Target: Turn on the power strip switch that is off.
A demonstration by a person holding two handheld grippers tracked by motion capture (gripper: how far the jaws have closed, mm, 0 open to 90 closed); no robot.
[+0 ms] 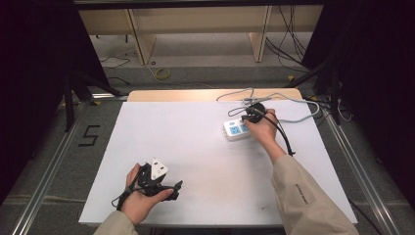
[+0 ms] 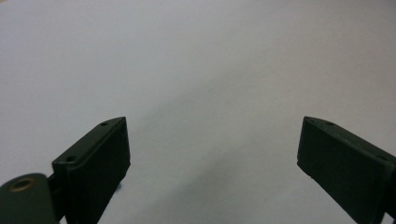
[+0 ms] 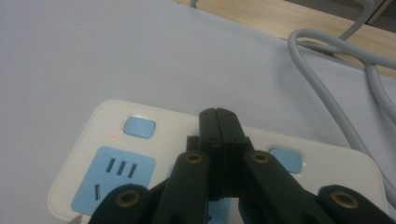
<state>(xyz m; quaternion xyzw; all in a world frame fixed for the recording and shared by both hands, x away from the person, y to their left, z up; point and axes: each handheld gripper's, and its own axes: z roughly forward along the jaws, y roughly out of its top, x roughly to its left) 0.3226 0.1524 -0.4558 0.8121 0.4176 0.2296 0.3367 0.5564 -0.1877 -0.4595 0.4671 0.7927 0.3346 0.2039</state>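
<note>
Black jaws of the right gripper [image 3: 218, 122] fill the foreground of its view, pressed together with nothing between them, tips over the middle of the power strip [image 3: 116, 112] among its blue switches [image 3: 138, 127] and socket [image 3: 113, 176]. Likely step: pressing a switch, so come straight down with closed tips on one blue button, press lightly, and keep clear of the grey cable [image 3: 327, 102]. Left gripper [image 1: 157, 182] rests near the white table's [image 1: 195, 147] front edge, jaws wide apart and empty.
</note>
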